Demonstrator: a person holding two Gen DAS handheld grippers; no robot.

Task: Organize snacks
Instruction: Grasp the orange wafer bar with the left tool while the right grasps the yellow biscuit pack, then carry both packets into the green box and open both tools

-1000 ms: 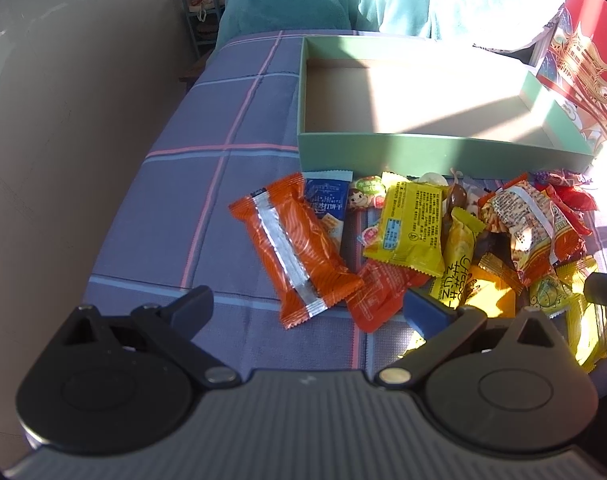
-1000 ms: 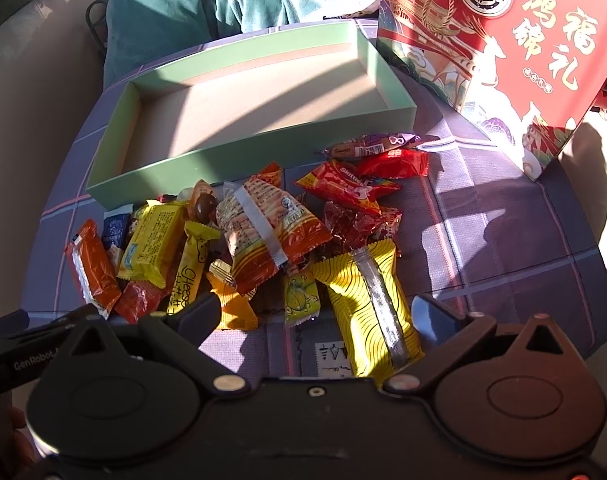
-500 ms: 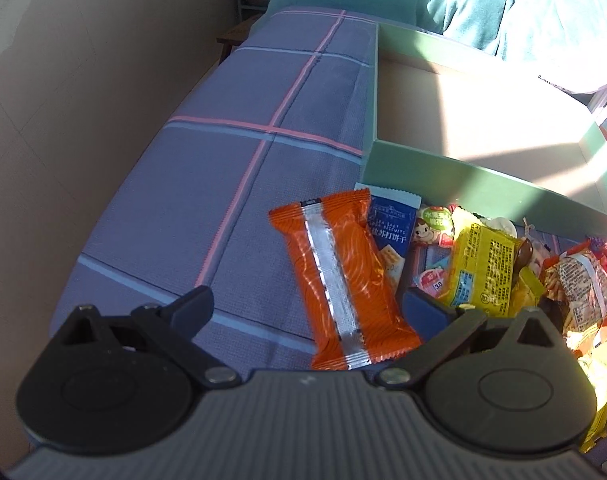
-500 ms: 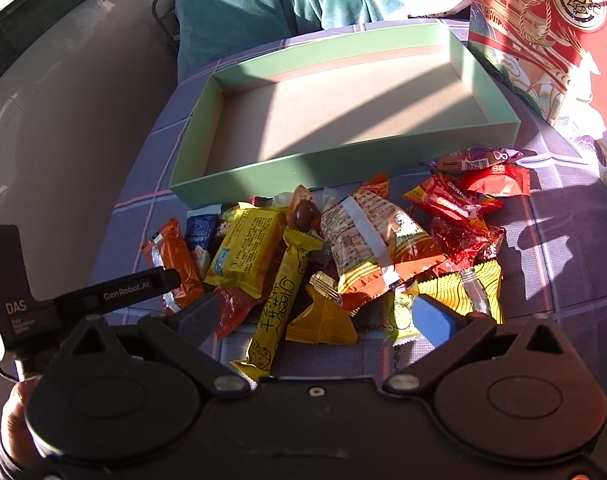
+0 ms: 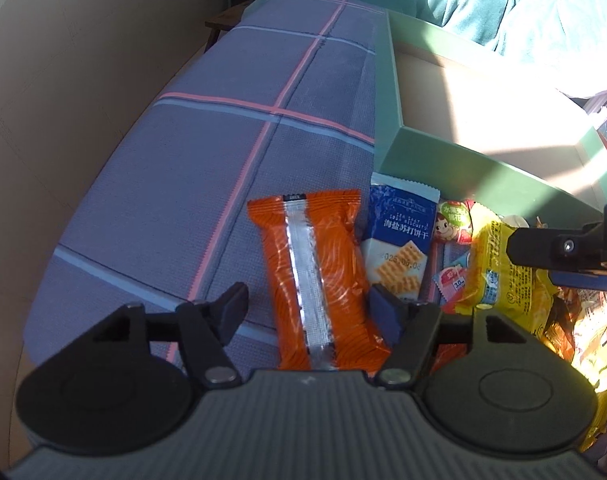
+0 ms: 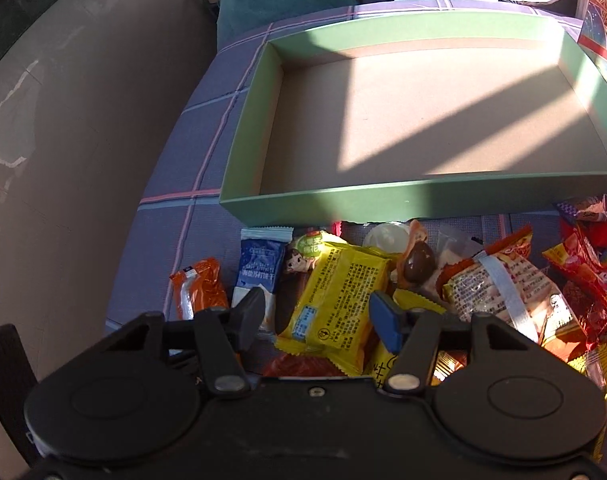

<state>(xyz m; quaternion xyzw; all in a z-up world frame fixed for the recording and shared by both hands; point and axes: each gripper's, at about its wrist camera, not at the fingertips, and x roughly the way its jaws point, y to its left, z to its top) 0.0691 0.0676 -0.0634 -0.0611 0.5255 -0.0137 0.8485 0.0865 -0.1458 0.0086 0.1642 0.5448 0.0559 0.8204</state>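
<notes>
On the left, purple checked cloth (image 5: 207, 184) with pink lines, over the tabletop. Next, left tongs (image 5: 307, 306) wide open, one finger on each side of a long orange shiny snack pack (image 5: 323, 280) with a silver stripe. Nothing pinched yet. Just beside it, a small blue cracker pack (image 5: 399, 240), touching the orange one. Then a yellow crinkly snack pack (image 6: 335, 296), sitting between the fingers of the right tongs (image 6: 321, 316), also wide open and holding nothing. Further right, a brown chocolate egg (image 6: 417, 266) in clear wrap, an orange and white peanut bag (image 6: 499, 284), and red candy wrappers (image 6: 583, 264) all in a heap. Behind the heap, a big flat green cardboard box (image 6: 343, 198) with a brown floor, nothing inside. At the far right, a red gift bag (image 6: 601, 0) with pictures.

Hardly started, by the look of it: no snack in the box, the whole pile left to move. Probably first the orange pack and the yellow pack.
</notes>
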